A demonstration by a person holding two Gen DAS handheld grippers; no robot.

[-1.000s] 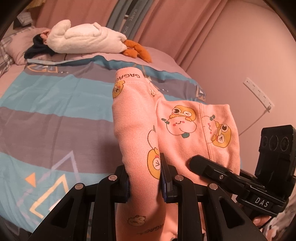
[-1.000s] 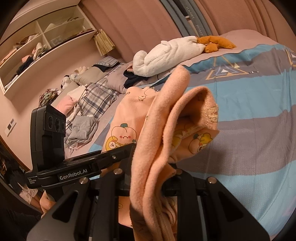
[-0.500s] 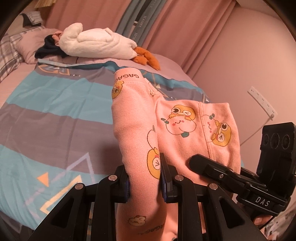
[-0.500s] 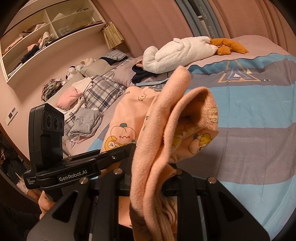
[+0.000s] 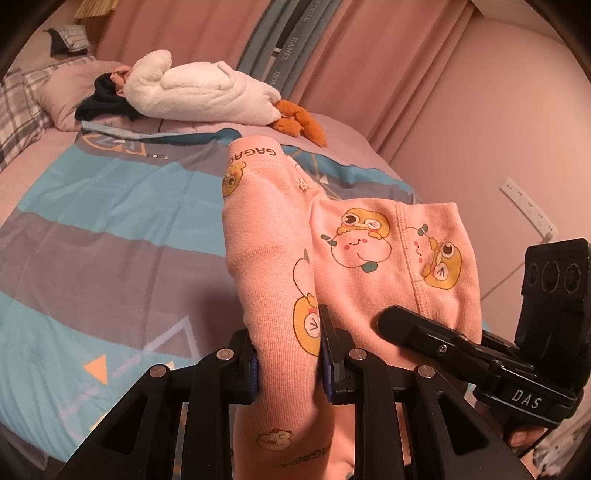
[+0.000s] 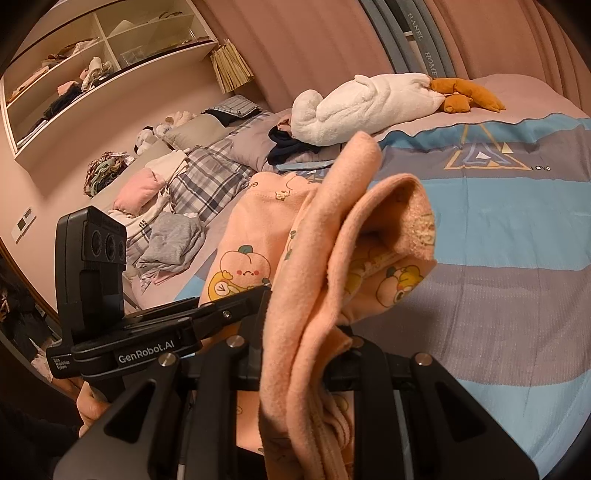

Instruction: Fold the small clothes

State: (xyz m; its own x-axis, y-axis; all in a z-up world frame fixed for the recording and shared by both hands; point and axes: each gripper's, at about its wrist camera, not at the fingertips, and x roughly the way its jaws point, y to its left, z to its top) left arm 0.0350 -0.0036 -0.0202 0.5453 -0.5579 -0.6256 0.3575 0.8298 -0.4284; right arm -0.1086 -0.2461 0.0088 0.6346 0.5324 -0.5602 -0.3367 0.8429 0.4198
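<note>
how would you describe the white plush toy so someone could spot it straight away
Look to the far end of the striped blue and grey bedspread, near the pink curtains. The white plush toy lies on its side there, beside a dark garment. Its orange feet set it apart from the pillows and clothes around it.

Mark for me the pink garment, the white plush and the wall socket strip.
pink garment (image 5: pixel 354 251), left wrist view, on its printed front panel.
white plush (image 6: pixel 373 99), right wrist view, on its body.
socket strip (image 5: pixel 526 206), left wrist view, on its middle.
</note>
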